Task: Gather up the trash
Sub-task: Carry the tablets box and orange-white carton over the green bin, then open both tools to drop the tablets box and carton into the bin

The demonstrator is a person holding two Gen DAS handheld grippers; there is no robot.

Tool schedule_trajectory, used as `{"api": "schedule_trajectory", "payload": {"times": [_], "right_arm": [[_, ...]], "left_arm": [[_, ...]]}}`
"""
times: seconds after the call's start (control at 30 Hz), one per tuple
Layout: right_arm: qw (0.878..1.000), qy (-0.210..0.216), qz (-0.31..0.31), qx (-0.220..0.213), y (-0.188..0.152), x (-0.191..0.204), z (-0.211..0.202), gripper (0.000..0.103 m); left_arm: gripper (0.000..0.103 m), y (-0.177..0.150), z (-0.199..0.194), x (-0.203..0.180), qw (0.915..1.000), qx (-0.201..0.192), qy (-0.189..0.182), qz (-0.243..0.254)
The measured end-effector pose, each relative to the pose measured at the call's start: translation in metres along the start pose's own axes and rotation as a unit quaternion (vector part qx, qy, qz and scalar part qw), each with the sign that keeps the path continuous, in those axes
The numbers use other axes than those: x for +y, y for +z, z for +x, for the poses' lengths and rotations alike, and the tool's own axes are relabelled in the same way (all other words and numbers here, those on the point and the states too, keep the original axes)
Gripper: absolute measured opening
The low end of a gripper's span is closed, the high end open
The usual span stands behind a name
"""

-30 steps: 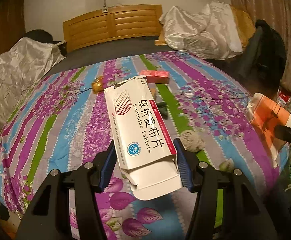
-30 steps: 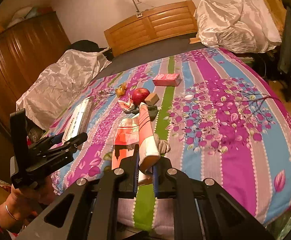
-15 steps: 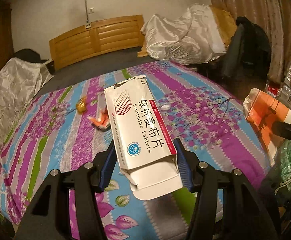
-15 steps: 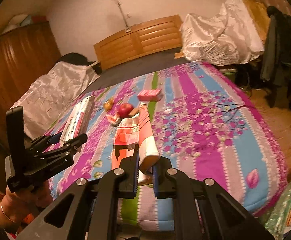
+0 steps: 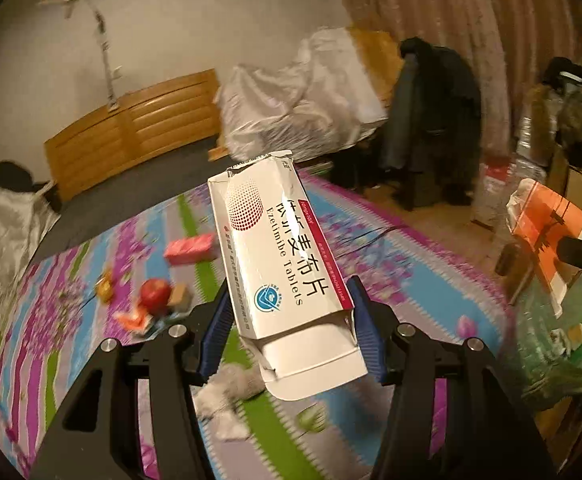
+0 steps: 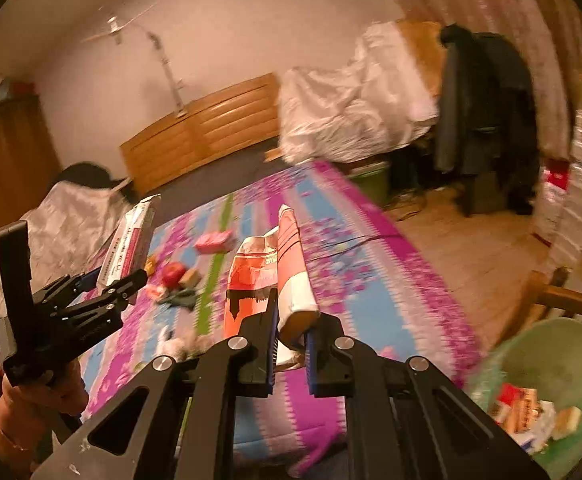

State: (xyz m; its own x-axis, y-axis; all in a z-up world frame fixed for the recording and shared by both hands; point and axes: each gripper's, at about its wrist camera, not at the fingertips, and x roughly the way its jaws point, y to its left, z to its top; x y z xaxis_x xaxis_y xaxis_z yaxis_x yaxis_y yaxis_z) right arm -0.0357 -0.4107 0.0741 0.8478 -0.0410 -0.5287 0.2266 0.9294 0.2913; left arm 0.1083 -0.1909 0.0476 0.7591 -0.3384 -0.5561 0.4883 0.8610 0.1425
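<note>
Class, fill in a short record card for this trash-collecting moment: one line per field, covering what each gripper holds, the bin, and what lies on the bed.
Left gripper: shut on white tablet box, end flap open
Right gripper: shut on orange-and-white carton, flattened
Trash bin: green, lower right in the right wrist view, some packaging already inside
Bedspread: striped, floral print
On the bed: red apple, pink packet, crumpled tissue
Sharpness: bed items blurred

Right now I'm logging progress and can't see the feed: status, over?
Left gripper shut on white tablet box. Right gripper shut on orange-white carton. Green trash bin lower right, nothing blocking.
</note>
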Motion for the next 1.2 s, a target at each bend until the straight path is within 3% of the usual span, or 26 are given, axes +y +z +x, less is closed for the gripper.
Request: {"api": "schedule_trajectory", "payload": {"times": [0.27,0.6,0.87,1.2], "right_arm": [[0.994,-0.094,0.053,-0.033,0.006,-0.082,-0.047,0.012],[0.969,-0.217,0.104,-0.062,-0.007,-0.174,-0.111,0.012],[0.944,-0.293,0.145,-0.057,-0.034,-0.235,-0.148,0.012],[0.932,-0.324,0.159,-0.035,-0.053,-0.26,-0.152,0.012]], "left_arm": [[0.054,0.026,0.014,-0.07,0.9965,-0.019,-0.065,0.05],[0.054,0.04,0.027,-0.169,0.9807,-0.028,-0.141,0.132],[0.054,0.039,0.031,-0.245,0.9582,-0.022,-0.208,0.196],[0.054,0.021,0.032,-0.316,0.929,-0.005,-0.265,0.259]]}}
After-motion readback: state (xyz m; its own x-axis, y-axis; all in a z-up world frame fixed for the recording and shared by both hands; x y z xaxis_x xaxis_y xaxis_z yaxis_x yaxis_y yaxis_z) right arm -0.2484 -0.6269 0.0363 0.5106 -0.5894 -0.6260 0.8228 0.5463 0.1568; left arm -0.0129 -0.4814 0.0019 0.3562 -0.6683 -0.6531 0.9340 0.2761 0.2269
